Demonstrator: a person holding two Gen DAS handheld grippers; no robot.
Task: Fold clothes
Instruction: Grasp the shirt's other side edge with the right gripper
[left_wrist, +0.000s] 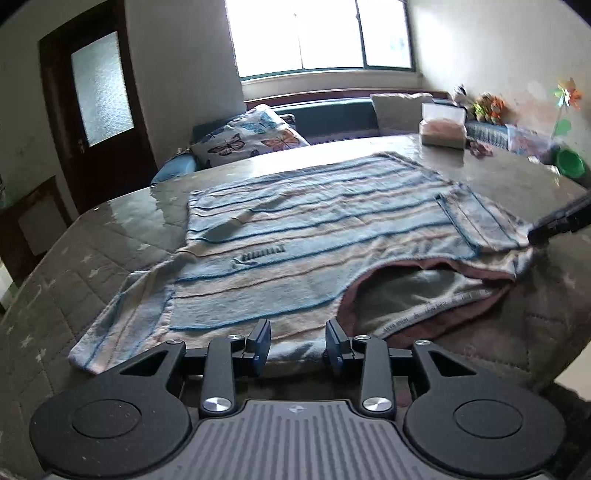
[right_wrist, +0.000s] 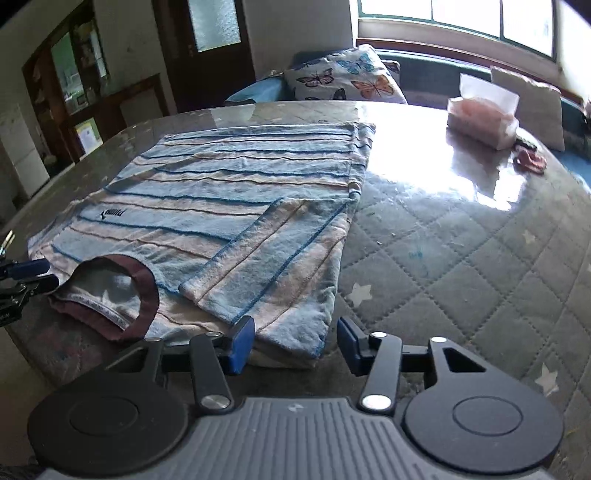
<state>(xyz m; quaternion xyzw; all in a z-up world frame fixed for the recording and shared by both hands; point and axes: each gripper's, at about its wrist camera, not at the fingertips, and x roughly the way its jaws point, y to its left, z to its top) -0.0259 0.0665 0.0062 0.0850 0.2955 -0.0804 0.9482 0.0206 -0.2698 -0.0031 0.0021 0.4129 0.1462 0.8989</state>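
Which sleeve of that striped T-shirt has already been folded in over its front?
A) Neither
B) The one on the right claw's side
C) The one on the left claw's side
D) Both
B: on the striped T-shirt, the folded sleeve lies across the front near the right claw, while the other sleeve spreads out flat.

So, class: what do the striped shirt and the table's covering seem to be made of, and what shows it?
Striped shirt: soft, fuzzy knit, probably cotton; matte, nappy, rumpled surface. Table covering: quilted, star-printed fabric seemingly under clear plastic or glass; stitched diamonds, mirror-like window glare.
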